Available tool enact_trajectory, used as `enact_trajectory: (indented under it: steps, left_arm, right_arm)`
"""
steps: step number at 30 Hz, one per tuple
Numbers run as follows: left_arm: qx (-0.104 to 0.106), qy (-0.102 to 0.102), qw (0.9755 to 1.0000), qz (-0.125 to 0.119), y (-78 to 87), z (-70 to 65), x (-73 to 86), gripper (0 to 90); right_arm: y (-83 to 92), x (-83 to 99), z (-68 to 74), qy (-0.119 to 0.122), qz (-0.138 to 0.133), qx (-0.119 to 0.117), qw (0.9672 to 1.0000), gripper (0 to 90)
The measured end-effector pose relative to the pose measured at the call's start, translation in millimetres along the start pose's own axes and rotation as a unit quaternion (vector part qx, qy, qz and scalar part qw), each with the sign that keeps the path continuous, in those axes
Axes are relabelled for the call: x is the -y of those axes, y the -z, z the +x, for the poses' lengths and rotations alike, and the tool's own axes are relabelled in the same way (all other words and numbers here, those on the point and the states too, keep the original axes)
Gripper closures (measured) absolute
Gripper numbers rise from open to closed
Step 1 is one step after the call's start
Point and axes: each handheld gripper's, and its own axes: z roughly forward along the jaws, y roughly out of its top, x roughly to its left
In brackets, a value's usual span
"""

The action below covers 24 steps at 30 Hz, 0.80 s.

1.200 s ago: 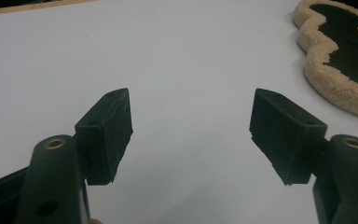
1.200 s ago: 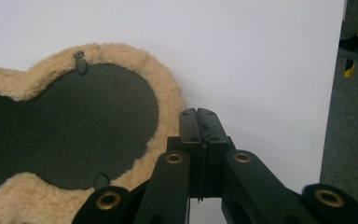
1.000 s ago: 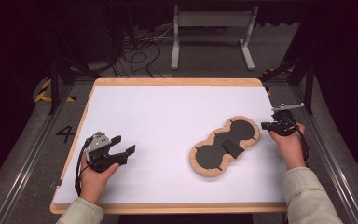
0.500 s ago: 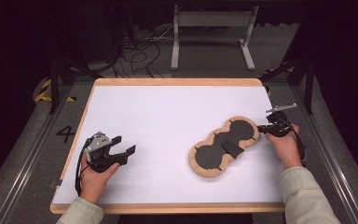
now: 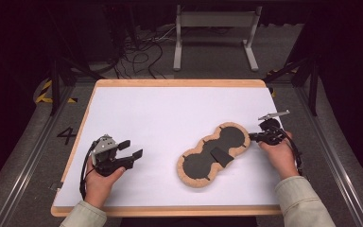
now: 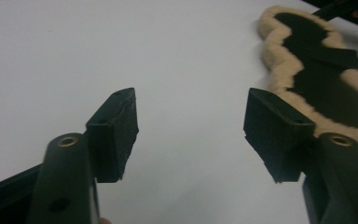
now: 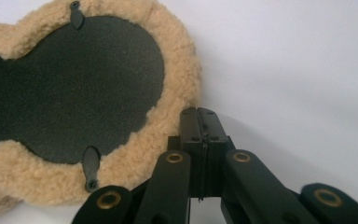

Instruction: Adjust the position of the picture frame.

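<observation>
1. Your left gripper (image 5: pixel 128 150) sits at the near-left of the white table (image 5: pixel 170 113), held in your left hand (image 5: pixel 99 182), and its jaws stand wide apart with only bare tabletop between them.
2. From the left gripper view, those two black pads (image 6: pixel 116 130) frame empty white surface, and the fleece-edged pad (image 6: pixel 317 79) lies well off beyond the right-hand jaw, not touching it.
3. That pad (image 5: pixel 215 153) is a peanut-shaped piece, tan sheepskin-like trim around a black centre, lying flat on the right half of the table, running from near-centre out toward the far right.
4. A black flap (image 5: pixel 220 155) lies across its narrow waist.
5. Your right gripper (image 5: pixel 253 137) is at the pad's far-right lobe, your right hand (image 5: pixel 279 153) behind it near the table's right edge.
6. In the right gripper view its jaws are pressed together, pad to pad, with nothing visibly between them; their tips (image 7: pixel 200 119) sit right against the fleece trim (image 7: pixel 177 93).
7. Two small black tabs (image 7: pixel 91 165) lie over the fleece border of that lobe, one near the gripper, one at the far side.
</observation>
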Motion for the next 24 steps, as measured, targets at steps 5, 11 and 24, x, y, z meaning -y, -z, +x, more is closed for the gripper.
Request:
enact_trajectory:
  steps: [5,11,24]
  left_arm:
    - [0.018,-0.05,0.9984,0.016,-5.8,-23.1,-5.7,43.5]
    - [0.052,-0.055,0.9969,0.023,-9.0,-36.5,-10.1,47.7]
    - [0.171,-0.114,0.9756,0.077,-27.8,-81.8,-17.0,79.2]
  right_arm:
    - [-2.8,-0.1,13.2,0.01,-0.003,-0.034,0.9994,90.0]
    - [-1.7,-1.5,25.8,0.034,-0.006,-0.019,0.9992,87.3]
    - [33.9,16.9,39.4,0.038,-0.076,-0.002,0.9964,90.0]
